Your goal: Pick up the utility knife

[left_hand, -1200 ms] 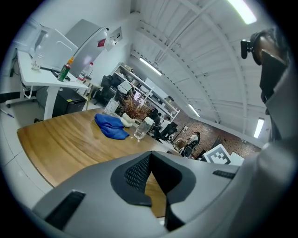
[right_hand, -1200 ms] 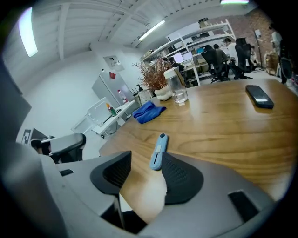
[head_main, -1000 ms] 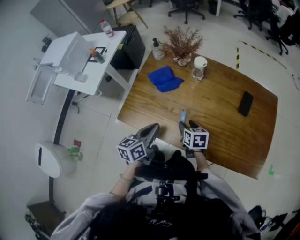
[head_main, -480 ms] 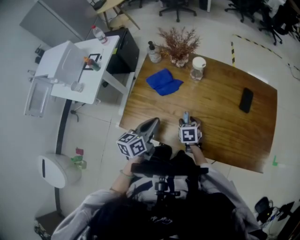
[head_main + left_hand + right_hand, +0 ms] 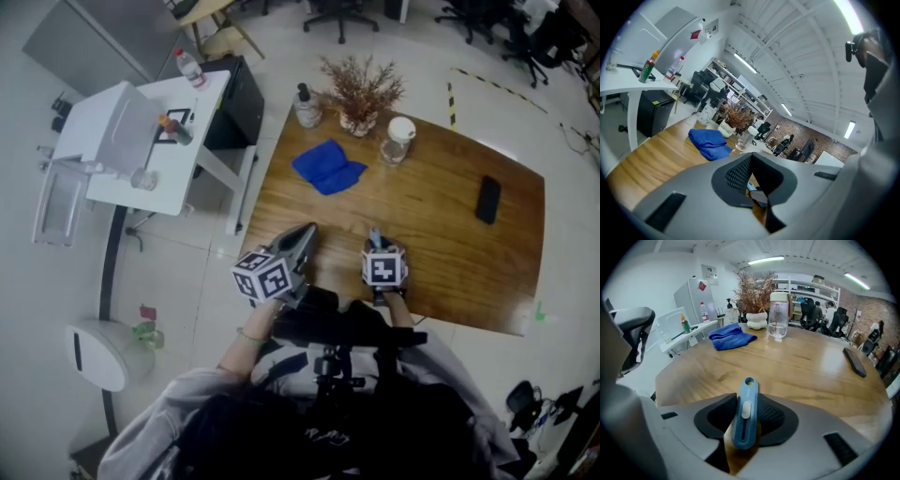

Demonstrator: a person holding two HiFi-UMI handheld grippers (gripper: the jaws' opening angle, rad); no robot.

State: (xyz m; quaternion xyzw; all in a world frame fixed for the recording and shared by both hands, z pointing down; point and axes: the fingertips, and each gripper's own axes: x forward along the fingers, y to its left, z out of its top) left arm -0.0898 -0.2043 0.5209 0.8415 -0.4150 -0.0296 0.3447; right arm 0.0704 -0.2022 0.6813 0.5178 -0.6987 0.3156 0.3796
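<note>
Utility knife point(image 5: 744, 416) lies lengthwise between your right gripper point(image 5: 747, 398) jaws, lower centre, tip pointing away; jaws closing against its sides.

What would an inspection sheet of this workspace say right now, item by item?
surface: wooden table, mostly bare.
job's things: blue utility knife, between the jaws of the right gripper.
clutter: blue cloth, dried plant, pump bottle, lidded jar, black phone.
grippers: right gripper closing, pads against the utility knife; left gripper shut, empty.
cables: nothing seen on the table.
surroundings: white side table, office chairs.
</note>
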